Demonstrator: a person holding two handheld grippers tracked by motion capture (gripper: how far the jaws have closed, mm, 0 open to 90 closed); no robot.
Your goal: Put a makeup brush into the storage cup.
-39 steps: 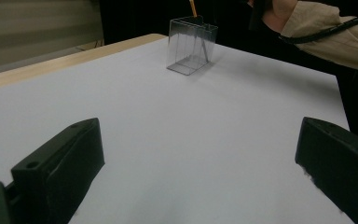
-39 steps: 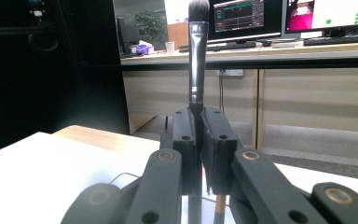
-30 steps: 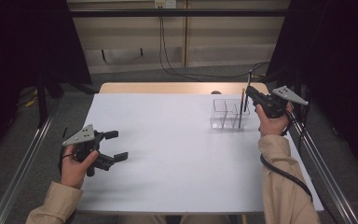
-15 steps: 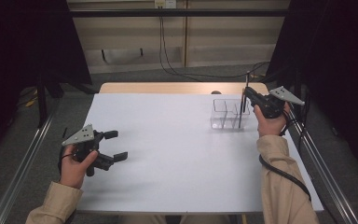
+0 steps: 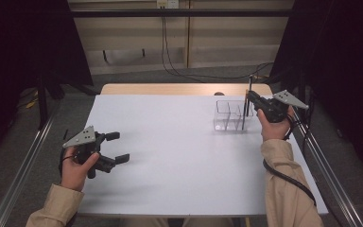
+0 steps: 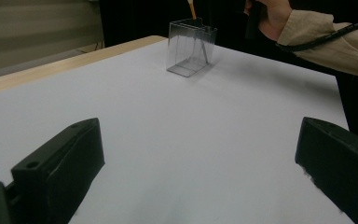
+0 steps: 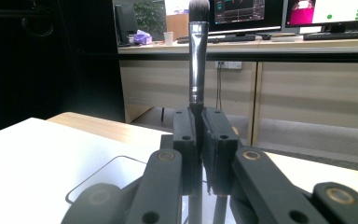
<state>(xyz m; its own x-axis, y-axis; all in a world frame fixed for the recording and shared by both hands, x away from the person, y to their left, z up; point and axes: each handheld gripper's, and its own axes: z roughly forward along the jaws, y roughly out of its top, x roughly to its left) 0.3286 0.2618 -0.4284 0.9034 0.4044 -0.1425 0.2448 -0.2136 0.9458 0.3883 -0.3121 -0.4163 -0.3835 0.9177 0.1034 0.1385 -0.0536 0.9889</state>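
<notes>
On the flat white rectangular tabletop (image 5: pixel 184 156), toward eight o'clock, the person's left hand (image 5: pixel 74 166) holds the black two-jaw left gripper (image 5: pixel 116 147) with its grey three-cornered plate on top; its jaws stand wide apart and released, with nothing between them, pointing toward three o'clock. In the left gripper view the two black jaws rise at either bottom corner with bare white table between them, and well beyond, toward twelve o'clock, stands the clear plastic divided organiser box (image 6: pixel 190 46). In the high view that clear box (image 5: pixel 230 115) sits near the table's two o'clock corner, upright on the white surface, with inner partitions faintly visible. Just beside it, toward three o'clock, the right hand (image 5: pixel 273 126) in a tan sleeve holds the black right gripper (image 5: pixel 249 97) above the box's right end. Its jaws are clenched on a slim make-up brush with a dark handle, silvery ferrule and dark bristle tuft (image 7: pixel 196 56), held upright with the bristles up; in the high view the brush's thin handle (image 5: pixel 246 109) runs down at the box's right end, though whether it is inside a compartment I cannot tell.
</notes>
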